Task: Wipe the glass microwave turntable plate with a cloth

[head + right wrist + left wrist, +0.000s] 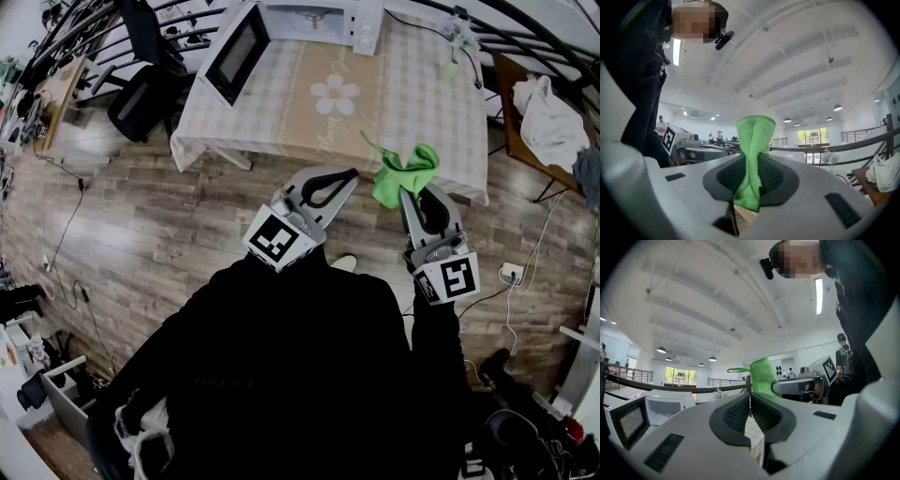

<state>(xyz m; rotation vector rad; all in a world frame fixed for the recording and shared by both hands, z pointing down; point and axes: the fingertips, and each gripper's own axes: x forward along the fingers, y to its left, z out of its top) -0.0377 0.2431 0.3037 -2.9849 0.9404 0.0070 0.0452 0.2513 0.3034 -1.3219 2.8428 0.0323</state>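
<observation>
**Cloth in hand, plate not yet reached**

The microwave stands door-open on the desk. The glass plate cannot be made out and is likely inside: stiff, heavy, slick and breakable, best taken by its rim. The left gripper has its fingers pressed together on nothing. The right gripper pinches the green cloth, soft and light, mid-length with both ends loose.
</observation>
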